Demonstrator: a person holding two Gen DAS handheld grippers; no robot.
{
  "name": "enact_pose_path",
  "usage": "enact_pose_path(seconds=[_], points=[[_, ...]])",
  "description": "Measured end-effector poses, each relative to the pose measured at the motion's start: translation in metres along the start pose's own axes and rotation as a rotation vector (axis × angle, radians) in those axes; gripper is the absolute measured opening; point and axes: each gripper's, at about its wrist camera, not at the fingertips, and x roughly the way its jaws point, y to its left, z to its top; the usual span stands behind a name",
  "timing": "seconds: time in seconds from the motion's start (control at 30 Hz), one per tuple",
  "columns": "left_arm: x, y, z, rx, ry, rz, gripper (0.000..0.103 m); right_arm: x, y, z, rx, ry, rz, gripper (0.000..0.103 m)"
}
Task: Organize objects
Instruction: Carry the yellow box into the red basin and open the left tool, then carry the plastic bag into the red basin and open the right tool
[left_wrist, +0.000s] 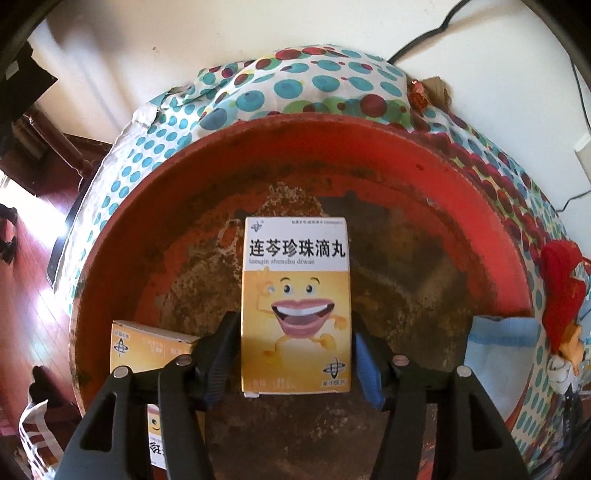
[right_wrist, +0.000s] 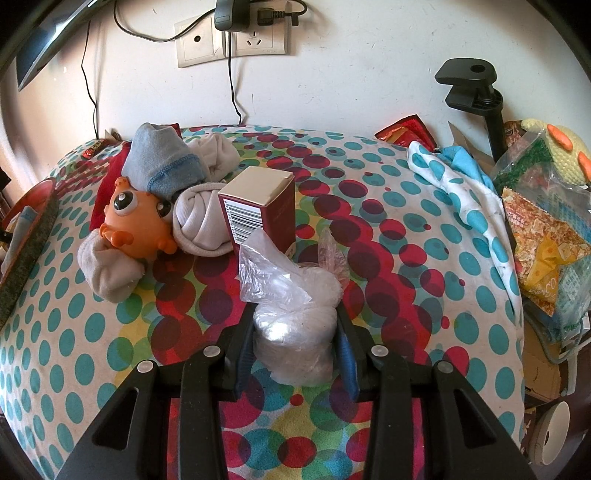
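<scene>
Your left gripper stands open around the yellow box, which lies in the red basin; lifting crooked could snag it; a second yellow box sits at eight o'clock. Your right gripper is clamped on the plastic-wrapped roll over the dotted cloth; the slick wrap may slip.

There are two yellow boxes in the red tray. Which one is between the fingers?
The yellow box with the smiling mouth, in the middle of the red tray. The other yellow box sits off to the left, outside the fingers.
</scene>
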Motion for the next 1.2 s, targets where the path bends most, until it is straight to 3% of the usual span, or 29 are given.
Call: enact_pose_path(seconds=[0.4, 0.83, 1.2], points=[[-0.014, -0.001, -0.016, 0.025, 0.01, 0.0, 0.063, 0.0, 0.001, 0.0, 0.001, -0.001, -0.003, 0.037], [-0.035, -0.016, -0.056, 0.066, -0.001, -0.016, 0.063, -0.002, 0.006, -0.001, -0.021, -0.008, -0.027, 0.036], [-0.047, -0.035, -0.097, 0.119, -0.014, -0.01, 0.063, -0.042, 0.056, -0.002, -0.067, -0.071, 0.103, 0.036]])
